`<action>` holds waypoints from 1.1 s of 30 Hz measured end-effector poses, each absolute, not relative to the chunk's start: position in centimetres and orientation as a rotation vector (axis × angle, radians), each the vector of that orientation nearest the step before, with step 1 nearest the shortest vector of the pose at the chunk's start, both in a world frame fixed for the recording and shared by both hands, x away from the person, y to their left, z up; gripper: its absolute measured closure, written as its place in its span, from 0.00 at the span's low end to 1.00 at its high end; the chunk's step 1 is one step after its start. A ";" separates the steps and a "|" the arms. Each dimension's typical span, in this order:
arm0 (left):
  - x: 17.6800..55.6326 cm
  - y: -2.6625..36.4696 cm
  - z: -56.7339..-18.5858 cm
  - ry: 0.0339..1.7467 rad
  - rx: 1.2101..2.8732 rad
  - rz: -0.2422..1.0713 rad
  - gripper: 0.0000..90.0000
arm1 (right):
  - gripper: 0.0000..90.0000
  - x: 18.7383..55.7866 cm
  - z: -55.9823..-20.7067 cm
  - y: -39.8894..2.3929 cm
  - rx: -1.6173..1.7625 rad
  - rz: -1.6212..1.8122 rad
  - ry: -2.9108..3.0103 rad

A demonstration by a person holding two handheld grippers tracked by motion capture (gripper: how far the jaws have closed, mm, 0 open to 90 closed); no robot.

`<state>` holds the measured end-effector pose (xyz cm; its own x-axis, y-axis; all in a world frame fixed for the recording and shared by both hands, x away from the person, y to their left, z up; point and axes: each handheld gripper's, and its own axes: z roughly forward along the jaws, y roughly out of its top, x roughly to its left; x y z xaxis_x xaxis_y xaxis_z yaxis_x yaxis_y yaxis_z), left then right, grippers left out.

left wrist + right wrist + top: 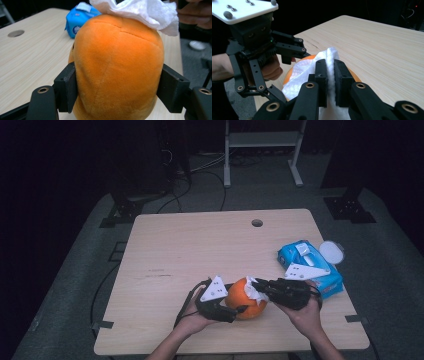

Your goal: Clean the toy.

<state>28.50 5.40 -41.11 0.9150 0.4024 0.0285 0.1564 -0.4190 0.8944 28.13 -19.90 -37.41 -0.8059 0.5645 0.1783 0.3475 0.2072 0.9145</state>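
Note:
An orange plush toy stands near the table's front edge. My left gripper is shut on its sides; in the left gripper view the two black jaws press into the orange plush. A white tissue lies crumpled on the toy's top. My right gripper is shut on that tissue, holding it against the top of the toy. In the right gripper view the left gripper stands just behind the toy, with a hand around it.
A blue pack of wipes lies at the table's right edge, with a white round lid beside it. A cable hole sits near the far edge of the wooden table. Cables and a stand are on the floor beyond.

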 end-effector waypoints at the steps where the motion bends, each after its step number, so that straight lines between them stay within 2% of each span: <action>1: 28.6 5.4 -41.3 0.412 2.014 0.293 0.31 | 0.91 28.1 -37.6 -19.8 0.879 1.641 2.282; 4: 29.0 5.4 -41.8 0.470 2.029 0.279 0.32 | 0.91 27.9 -38.0 -19.4 0.868 1.675 2.322; 7: 28.8 5.4 -41.7 0.464 2.032 0.268 0.32 | 0.91 27.6 -38.1 -18.5 0.815 1.596 2.346; 11: 28.7 5.4 -41.6 0.437 2.037 0.247 0.32 | 0.91 28.5 -38.4 -19.6 0.874 1.612 2.319; 13: 28.6 5.3 -41.8 0.417 2.039 0.245 0.28 | 0.90 28.8 -38.7 -20.1 0.907 1.592 2.304; 19: 29.6 5.9 -42.1 0.454 1.967 0.255 0.08 | 0.90 29.4 -39.4 -20.6 0.960 1.581 2.298; 20: 29.7 5.9 -42.4 0.455 1.960 0.252 0.08 | 0.90 29.4 -39.5 -20.6 0.961 1.580 2.297; 21: 29.7 5.9 -42.7 0.444 1.958 0.230 0.12 | 0.90 29.5 -39.6 -20.5 0.963 1.575 2.299; 22: 29.6 5.9 -42.9 0.435 1.956 0.222 0.21 | 0.90 29.5 -39.6 -20.4 0.970 1.573 2.302; 24: 29.4 5.7 -43.0 0.429 1.960 0.260 0.25 | 0.91 29.2 -39.4 -20.2 0.968 1.564 2.301; 29: 29.8 5.8 -43.3 0.539 1.908 0.255 0.26 | 0.91 27.9 -38.6 -18.9 0.873 1.583 2.320; 33: 29.6 5.9 -43.1 0.518 1.919 0.243 0.26 | 0.90 27.9 -38.4 -18.5 0.835 1.533 2.325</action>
